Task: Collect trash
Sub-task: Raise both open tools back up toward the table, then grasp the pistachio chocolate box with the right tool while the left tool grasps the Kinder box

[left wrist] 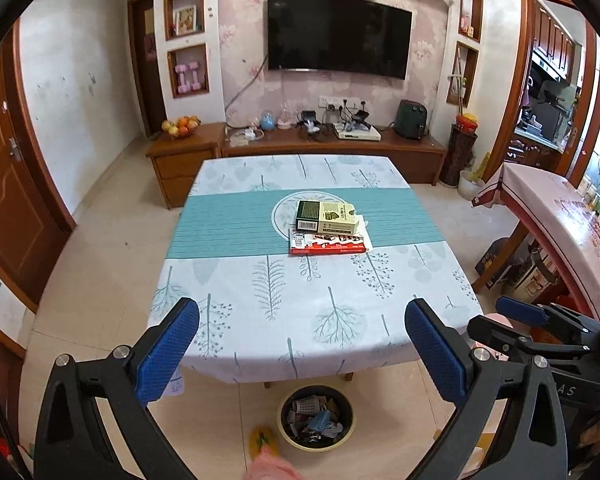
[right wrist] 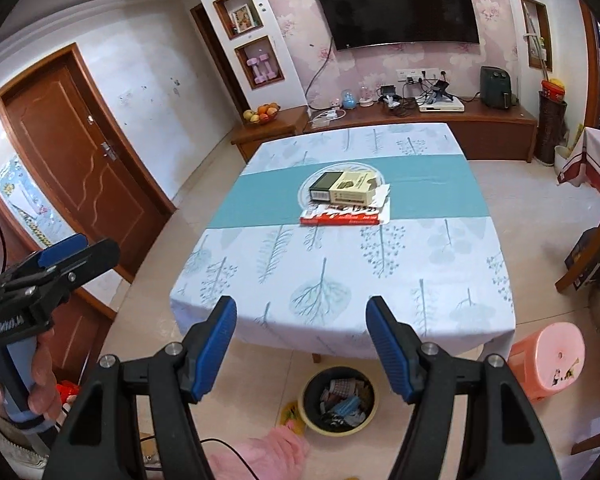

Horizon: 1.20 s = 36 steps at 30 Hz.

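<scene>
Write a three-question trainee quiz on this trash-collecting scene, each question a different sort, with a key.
1. True or false: the cream and green box lies on top of the red box.
2. Where does the trash bin stand? A) on the table B) on the floor by the table's near edge C) beside the television
3. Fill in: both the left tongs and the right tongs are ____ and hold nothing.

Key: 1 true; 2 B; 3 open
</scene>
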Motion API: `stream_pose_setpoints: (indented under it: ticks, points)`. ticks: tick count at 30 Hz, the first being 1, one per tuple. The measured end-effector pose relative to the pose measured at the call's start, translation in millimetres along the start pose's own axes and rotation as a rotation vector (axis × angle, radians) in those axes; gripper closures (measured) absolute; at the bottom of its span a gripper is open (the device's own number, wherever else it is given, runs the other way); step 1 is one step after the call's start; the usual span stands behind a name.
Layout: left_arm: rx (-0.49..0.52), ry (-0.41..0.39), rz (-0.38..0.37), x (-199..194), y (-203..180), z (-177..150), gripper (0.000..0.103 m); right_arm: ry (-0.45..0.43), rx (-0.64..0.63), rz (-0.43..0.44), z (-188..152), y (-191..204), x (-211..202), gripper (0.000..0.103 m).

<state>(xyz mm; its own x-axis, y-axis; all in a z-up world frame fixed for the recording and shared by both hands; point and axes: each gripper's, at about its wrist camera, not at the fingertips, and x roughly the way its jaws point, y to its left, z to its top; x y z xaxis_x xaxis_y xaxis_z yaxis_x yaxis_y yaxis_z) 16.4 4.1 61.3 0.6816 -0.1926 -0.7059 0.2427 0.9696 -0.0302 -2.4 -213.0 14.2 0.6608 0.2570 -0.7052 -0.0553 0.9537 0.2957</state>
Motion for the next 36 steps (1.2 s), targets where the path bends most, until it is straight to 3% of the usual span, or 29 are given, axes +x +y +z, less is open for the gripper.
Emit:
stream_pose_setpoints:
  ticks: [7,9,16,27,36]
  points:
    - [0.041,0.057,-0.034,88.4,34.5,54.8,0.001,0.005,-0.077,-0.078,53.5,9.0,70.1,0.034]
    - [0.055,0.081,-0.051,116.6,47.0,69.1,0.001,0.009,-0.109,-0.104,72.8,15.6,98.2,0.029]
    - [0.079,0.200,-0.126,220.4,90.4,103.4,0.001,0.068,-0.168,-0.214,121.1,12.8,204.1,0.029]
    - [0.093,0.338,-0.210,335.2,124.1,111.3,0.002,0.243,0.011,-0.168,148.8,-55.7,316.7,0.029]
    - [0.161,0.368,-0.236,383.4,107.5,114.4,0.002,0.281,-0.061,-0.132,147.0,-74.4,352.1,0.029]
